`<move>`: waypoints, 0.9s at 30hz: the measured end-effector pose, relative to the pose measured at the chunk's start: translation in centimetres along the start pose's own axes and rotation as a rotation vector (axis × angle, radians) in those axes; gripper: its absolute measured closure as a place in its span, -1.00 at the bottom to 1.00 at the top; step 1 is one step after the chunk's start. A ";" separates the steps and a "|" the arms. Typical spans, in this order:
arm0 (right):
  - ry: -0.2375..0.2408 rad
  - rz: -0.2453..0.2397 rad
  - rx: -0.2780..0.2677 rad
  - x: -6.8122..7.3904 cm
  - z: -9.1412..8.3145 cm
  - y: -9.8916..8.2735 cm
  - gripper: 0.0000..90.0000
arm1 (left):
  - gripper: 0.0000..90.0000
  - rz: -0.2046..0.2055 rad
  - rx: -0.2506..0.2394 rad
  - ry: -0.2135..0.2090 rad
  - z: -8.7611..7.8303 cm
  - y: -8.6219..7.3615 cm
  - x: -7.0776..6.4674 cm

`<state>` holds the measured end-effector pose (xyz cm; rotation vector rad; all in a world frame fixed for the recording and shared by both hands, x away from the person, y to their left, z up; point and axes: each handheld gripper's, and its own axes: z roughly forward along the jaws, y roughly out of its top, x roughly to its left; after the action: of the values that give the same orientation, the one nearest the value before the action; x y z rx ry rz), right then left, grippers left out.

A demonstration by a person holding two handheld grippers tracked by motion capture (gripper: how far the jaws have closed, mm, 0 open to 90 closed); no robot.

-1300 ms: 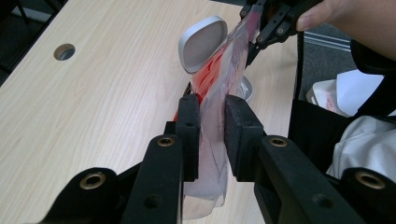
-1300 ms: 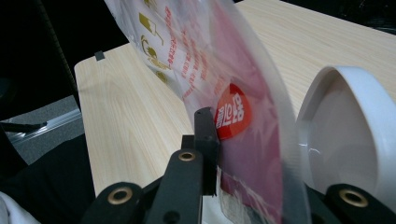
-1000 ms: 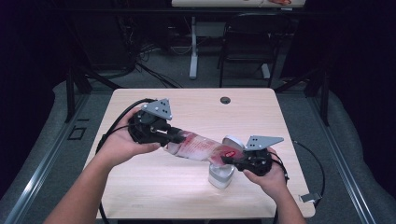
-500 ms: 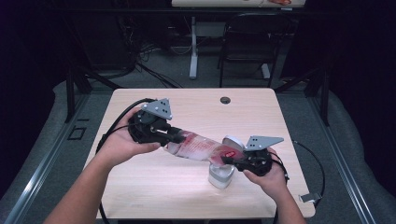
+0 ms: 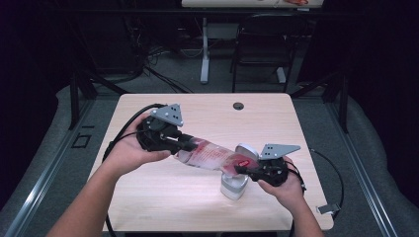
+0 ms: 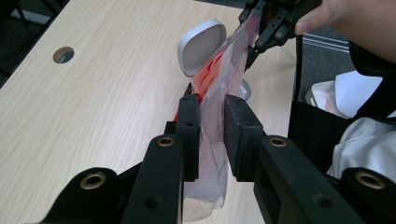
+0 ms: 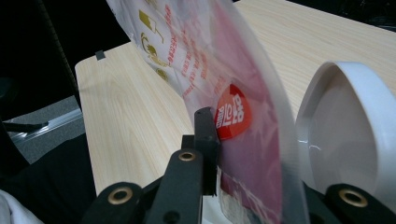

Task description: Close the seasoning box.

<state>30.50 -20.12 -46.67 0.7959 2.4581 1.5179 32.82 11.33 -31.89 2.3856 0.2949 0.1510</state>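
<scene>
Pale wood-grain bench [image 5: 163, 197] across the middle of the high view, with a small round cable hole [image 5: 238, 105] near its far edge. Stretched above it, from left of centre down toward the lower right, a clear plastic bag with red print [image 5: 212, 155], held off the surface at both ends. At the frame's left, left claw [image 5: 184, 143] in the left hand [image 5: 129, 153], pinching one end of the bag; in the left gripper view, both black pads pressed against the film [image 6: 212, 116]. At the lower right, right claw [image 5: 240, 168] in the right hand [image 5: 284, 183], clamped on the other end; in the right gripper view, pinching the bag [image 7: 243, 140] just beside a round red sticker [image 7: 232, 117]. Directly under that end, a small white dispenser with an open oval lid [image 5: 234, 183], standing on the bench.
</scene>
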 end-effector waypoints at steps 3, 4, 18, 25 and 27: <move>-0.001 0.001 -0.001 0.0 0.0 0.0 0.93 | 0.72 0.000 0.000 0.000 0.0 0.0 0.0; -0.001 0.001 -0.001 0.0 0.0 0.0 0.93 | 0.72 0.000 0.000 0.000 0.0 0.1 0.0; -0.001 0.005 -0.001 0.0 0.0 -0.1 0.93 | 0.72 0.000 -0.004 -0.002 0.1 0.2 -0.1; 0.000 0.005 0.000 0.0 0.0 -0.1 0.93 | 0.72 0.000 -0.004 -0.002 0.1 0.2 -0.1; 0.000 0.006 0.001 -0.1 0.0 -0.1 0.93 | 0.72 0.002 -0.004 -0.001 0.1 0.2 -0.1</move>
<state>30.51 -20.18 -46.74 0.8037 2.4589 1.5187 32.78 11.09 -31.79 2.3819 0.2918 0.1505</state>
